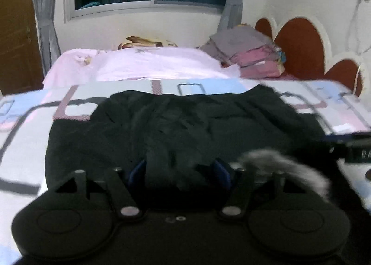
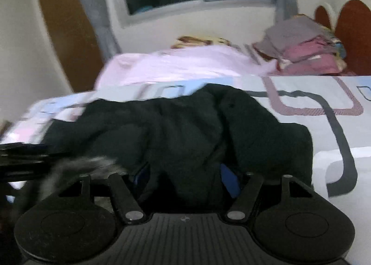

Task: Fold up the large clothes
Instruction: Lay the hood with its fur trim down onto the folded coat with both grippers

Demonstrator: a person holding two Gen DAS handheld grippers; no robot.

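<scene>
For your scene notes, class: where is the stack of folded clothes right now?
The stack sits at the far right of the bed in both views, against the red headboard, beyond the black garment.

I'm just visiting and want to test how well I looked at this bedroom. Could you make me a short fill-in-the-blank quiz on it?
1. The big garment spread on the bed is ____ in colour.
2. The folded clothes pile sits beside the ____ headboard.
3. Behind the bed, grey curtains frame a ____.
4. The sheet lying beyond the dark garment is pale ____.

Missing words: black; red-brown; window; pink
</scene>
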